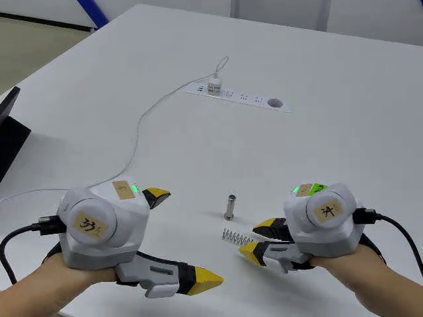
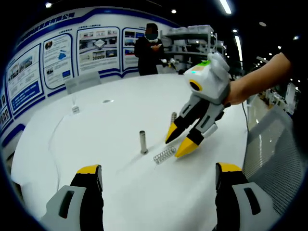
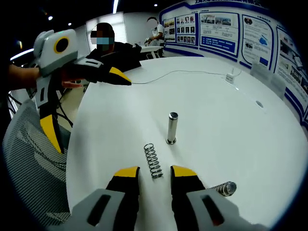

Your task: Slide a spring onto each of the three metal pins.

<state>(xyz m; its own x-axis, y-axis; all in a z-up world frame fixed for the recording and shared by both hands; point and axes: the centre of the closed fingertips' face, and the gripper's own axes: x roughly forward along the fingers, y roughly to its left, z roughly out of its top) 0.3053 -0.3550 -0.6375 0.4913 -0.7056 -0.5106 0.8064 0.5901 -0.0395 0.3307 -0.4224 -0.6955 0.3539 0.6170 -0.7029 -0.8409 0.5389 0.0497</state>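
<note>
One spring [image 3: 153, 160] lies flat beside an upright pin [image 3: 171, 128]. By its end, the right gripper [image 3: 155, 170] has jaws a little apart; the left gripper [image 2: 159, 168] has jaws spread wide.

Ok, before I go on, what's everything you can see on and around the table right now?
table: one, white, under everything.
pin: one, bare, silver, upright mid-table.
sprung pin: one, silver, spring already on it, beside the right gripper.
spring: one, loose, silver, lying flat, near end at the right gripper's jaw tips.
power strip: one, white, set into the far tabletop.
plug: one, white, in the strip, cable trailing left.
chair: one, pale mesh, at the table edge.
people: two, beyond the table.
left gripper: yellow-tipped, open.
right gripper: yellow-tipped, open.
</note>
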